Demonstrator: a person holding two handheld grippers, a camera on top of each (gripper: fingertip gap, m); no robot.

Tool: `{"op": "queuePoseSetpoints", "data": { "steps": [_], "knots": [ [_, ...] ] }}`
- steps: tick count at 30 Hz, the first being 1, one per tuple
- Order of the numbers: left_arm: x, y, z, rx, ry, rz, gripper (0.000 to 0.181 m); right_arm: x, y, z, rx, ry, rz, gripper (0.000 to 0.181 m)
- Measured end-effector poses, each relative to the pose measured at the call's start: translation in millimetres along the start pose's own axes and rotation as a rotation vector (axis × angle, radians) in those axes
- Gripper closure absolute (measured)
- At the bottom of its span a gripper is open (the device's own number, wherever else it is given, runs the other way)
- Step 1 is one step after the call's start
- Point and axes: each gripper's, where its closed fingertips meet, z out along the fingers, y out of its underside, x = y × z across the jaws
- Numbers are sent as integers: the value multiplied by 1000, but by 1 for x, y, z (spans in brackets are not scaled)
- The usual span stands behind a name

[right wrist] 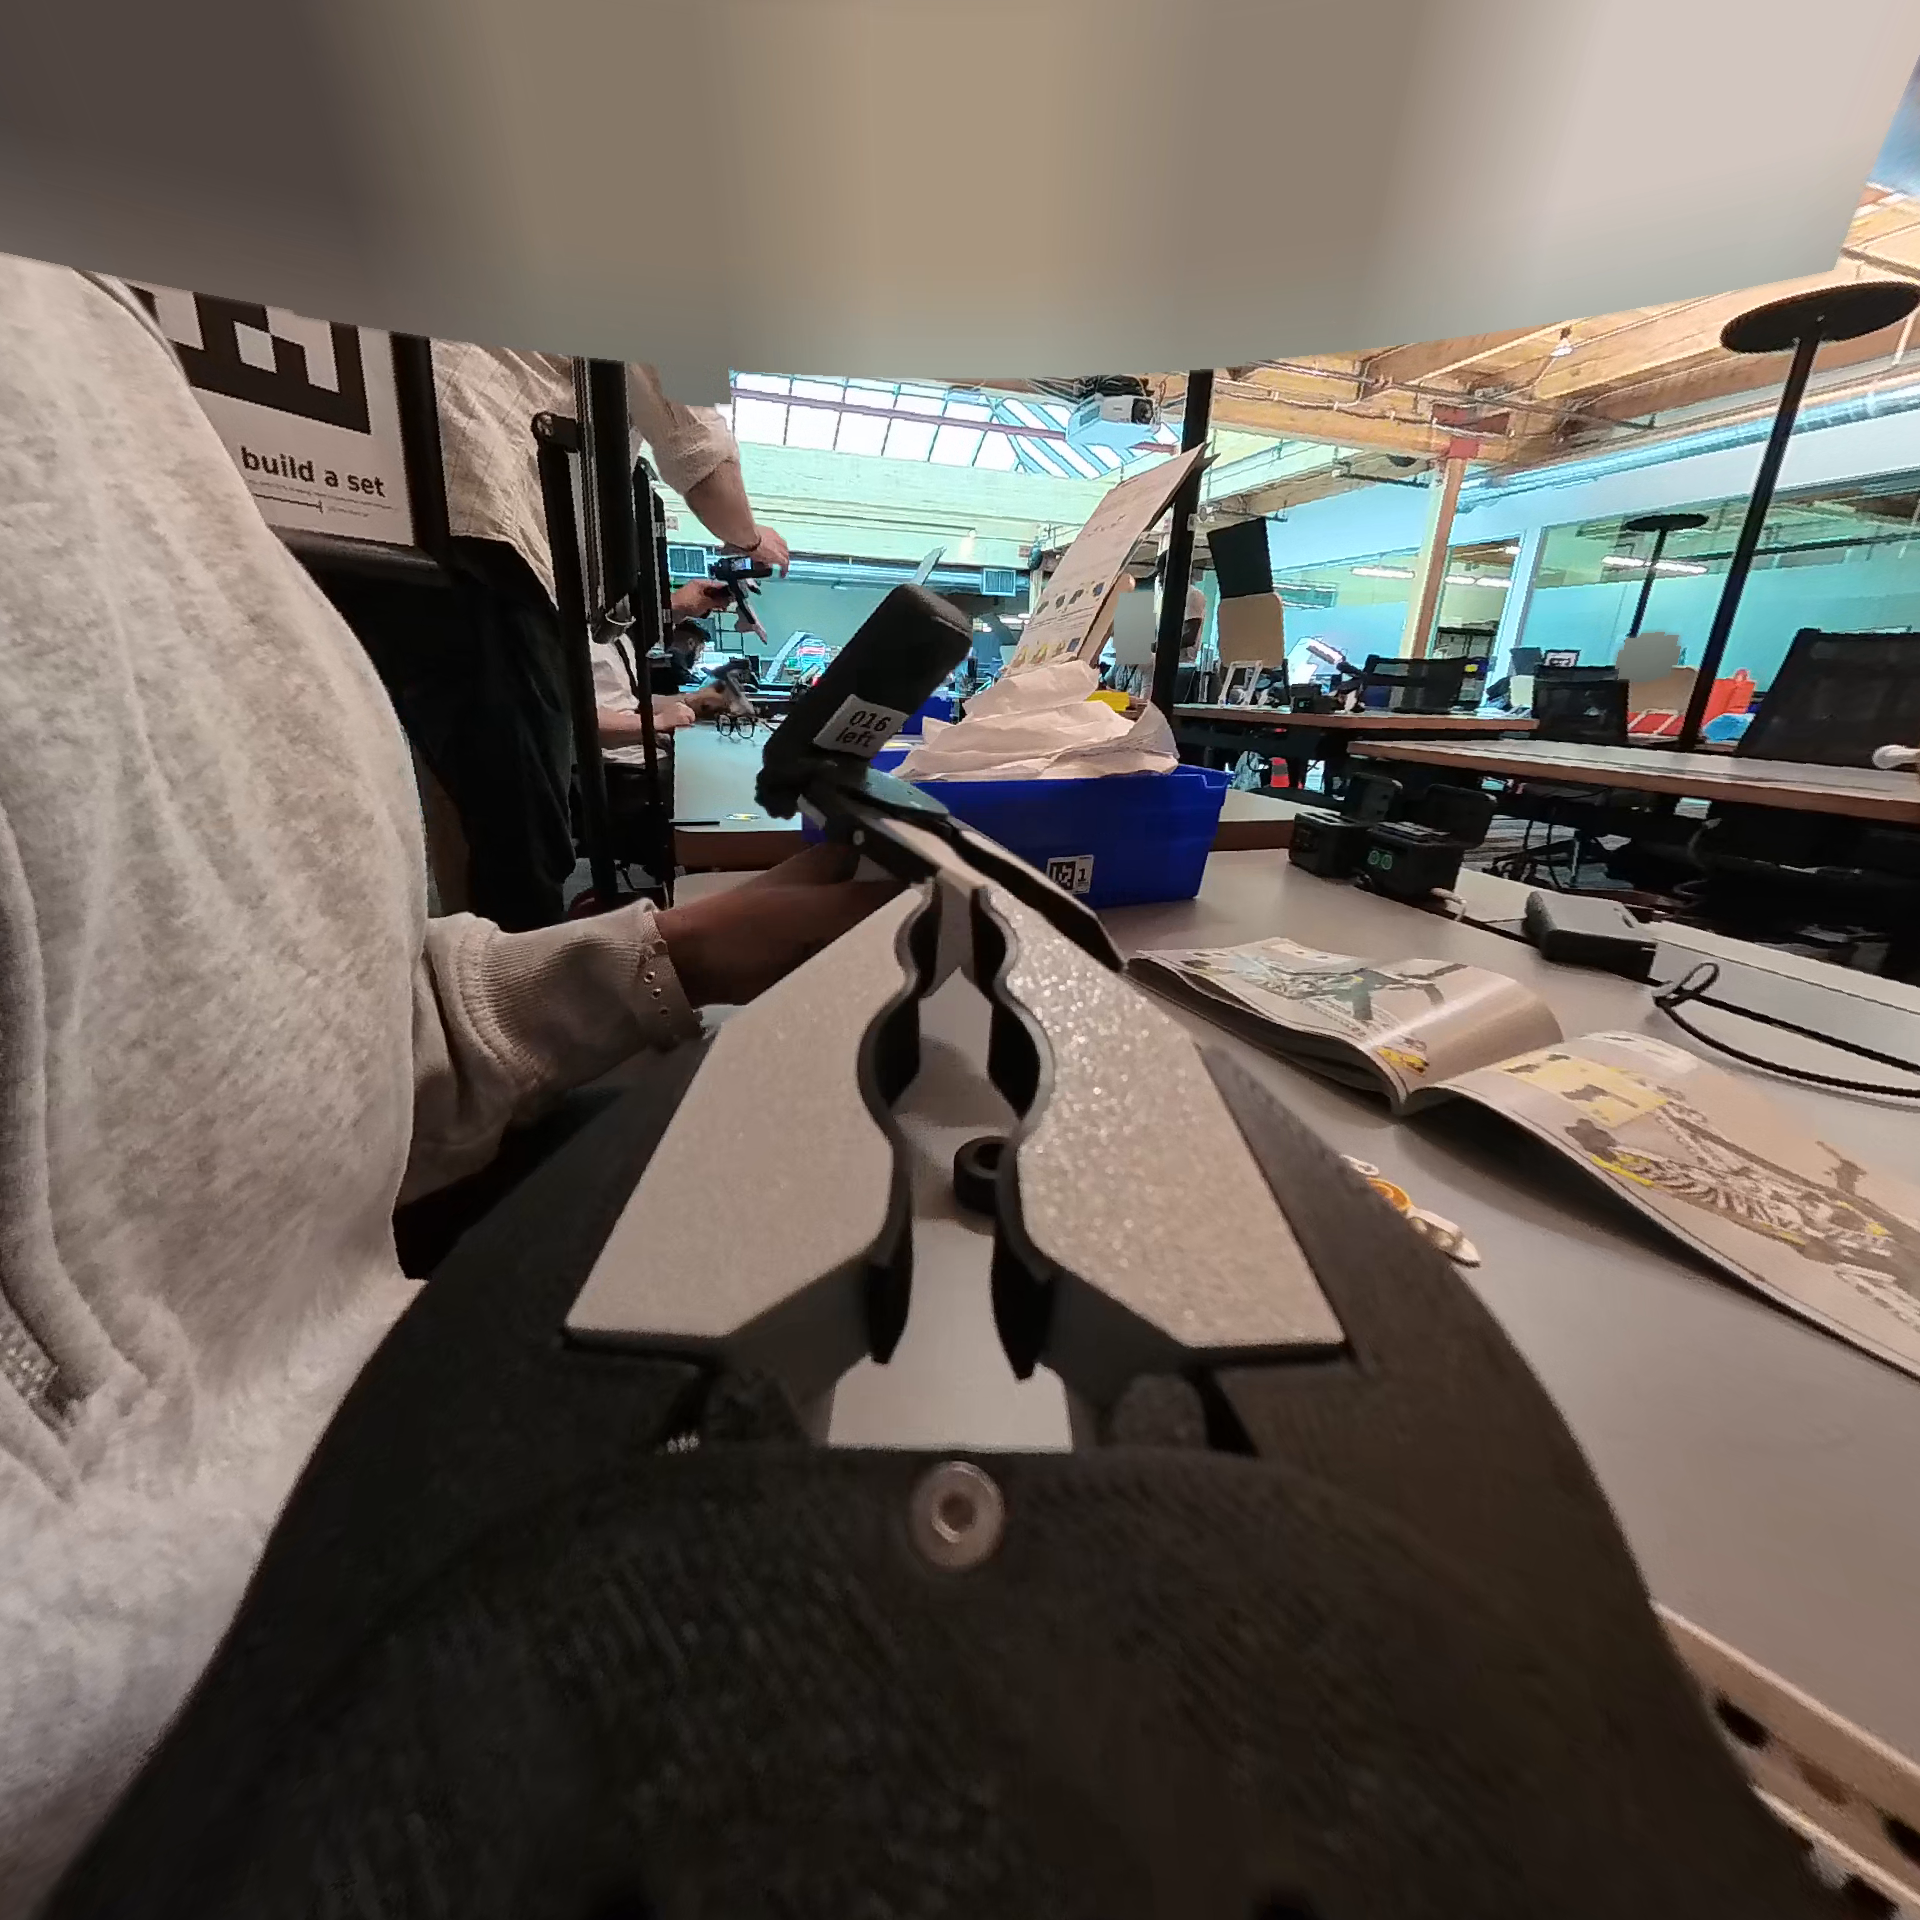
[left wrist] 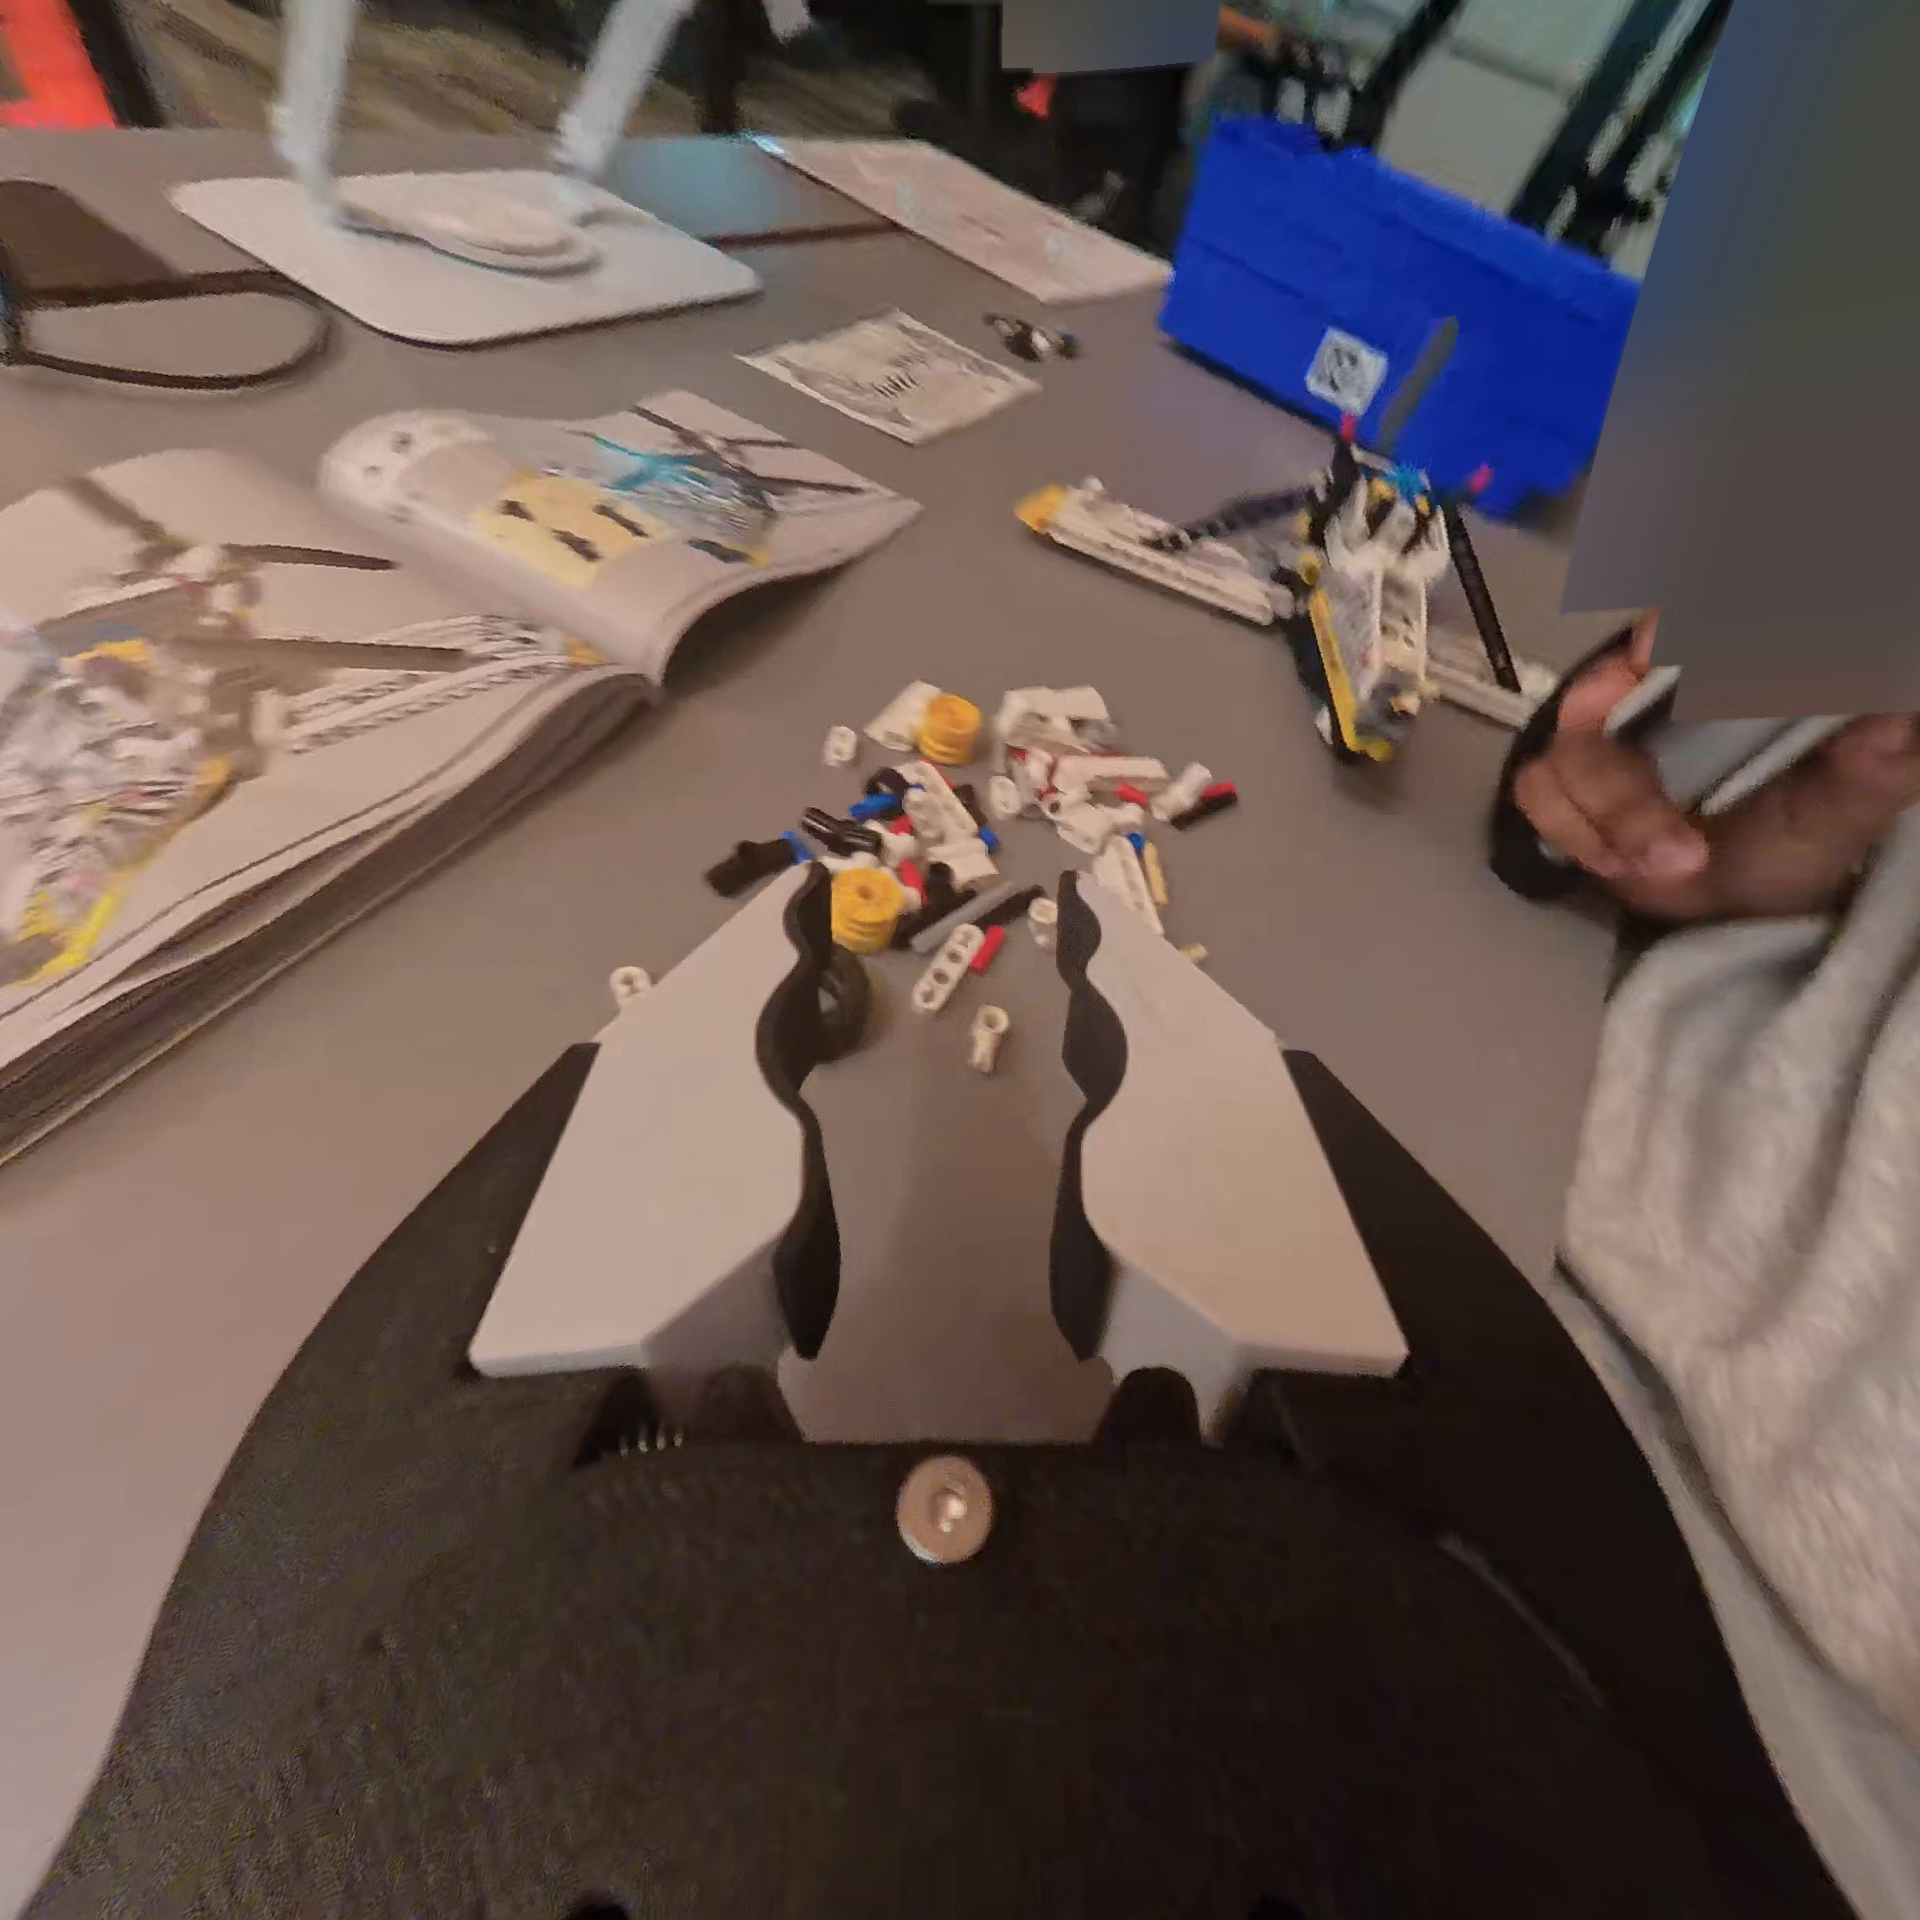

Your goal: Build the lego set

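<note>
My left gripper (left wrist: 940, 896) is open and empty, low over the grey table (left wrist: 1299, 935). Its tips reach the near edge of a pile of loose lego pieces (left wrist: 997, 800), white, black, red, blue and yellow. A yellow wheel hub (left wrist: 865, 909) and a black tyre (left wrist: 840, 1003) lie by its left finger. A partly built white-and-yellow helicopter model (left wrist: 1361, 613) stands at the right. My right gripper (right wrist: 953, 906) has only a narrow gap between its fingers and holds nothing. It points at the left gripper's black handle (right wrist: 883, 675). A small black ring (right wrist: 977, 1169) shows on the table between its fingers.
An open instruction booklet (left wrist: 416, 623) lies at the left, and shows in the right wrist view (right wrist: 1455, 1060). A blue bin (left wrist: 1382, 270) stands at the back right. A paper sheet (left wrist: 894, 374) and a white stand base (left wrist: 468, 249) lie farther back. A hand and grey sleeve (left wrist: 1714, 1091) fill the right edge. The grippers' ends are close to 15 cm from one another.
</note>
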Motion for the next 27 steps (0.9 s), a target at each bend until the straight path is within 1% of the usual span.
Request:
{"op": "queuePoseSetpoints", "data": {
  "steps": [2, 5, 8, 13, 16, 27],
  "knots": [
    [-13, -5, -5, 49, -53, -63, 140, 1, 0, 0, -1, -1, 4, 178],
    [-24, -4, -6, 48, -87, -128, 139, 2, 0, 0, 0, -1, 9, 178],
    [-26, 2, -1, -2, -101, -134, 139, 2, 0, 0, 3, -1, 11, 178],
    [-24, 19, 13, -141, -106, -111, 139, 3, 0, -1, 10, -1, 11, 179],
    [-25, 26, 17, -199, -124, -96, 139, 3, 0, -1, 11, -2, 6, 179],
    [-29, 36, 22, -273, -171, -74, 139, 2, 1, -1, 13, -3, -13, 178]
  ]
}}
